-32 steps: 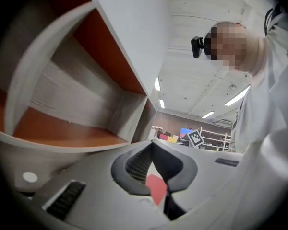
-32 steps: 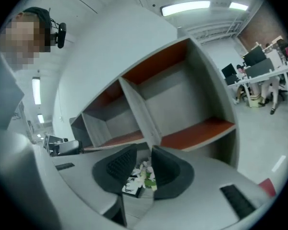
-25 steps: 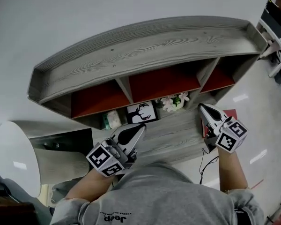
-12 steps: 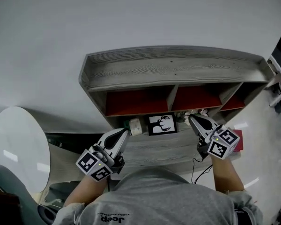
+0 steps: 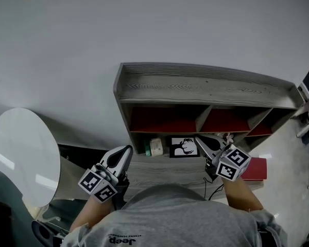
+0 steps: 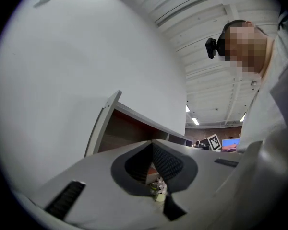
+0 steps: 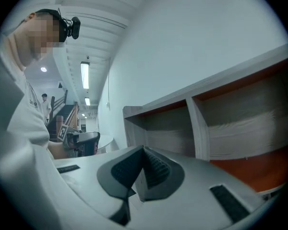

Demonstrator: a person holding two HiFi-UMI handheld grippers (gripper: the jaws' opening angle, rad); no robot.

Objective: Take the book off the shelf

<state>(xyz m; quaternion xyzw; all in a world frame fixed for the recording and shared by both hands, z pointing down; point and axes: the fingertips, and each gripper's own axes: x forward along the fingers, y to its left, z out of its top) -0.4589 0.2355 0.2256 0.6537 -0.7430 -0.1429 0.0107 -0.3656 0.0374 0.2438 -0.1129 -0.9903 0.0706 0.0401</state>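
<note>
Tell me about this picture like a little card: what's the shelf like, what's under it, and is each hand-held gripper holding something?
shelf: grey wooden shelf against the wall, three compartments, red inside
below the shelf: deer picture and small boxes on the grey ledge
red flat thing: lies at the ledge's right end, maybe the book
left hand-held gripper: jaws together, holding nothing
right hand-held gripper: jaws together, holding nothing, tip near the deer picture

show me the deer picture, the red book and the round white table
deer picture (image 5: 184, 147), head view, middle of its front
red book (image 5: 256, 169), head view, on its cover
round white table (image 5: 23, 156), head view, middle of its top
</note>
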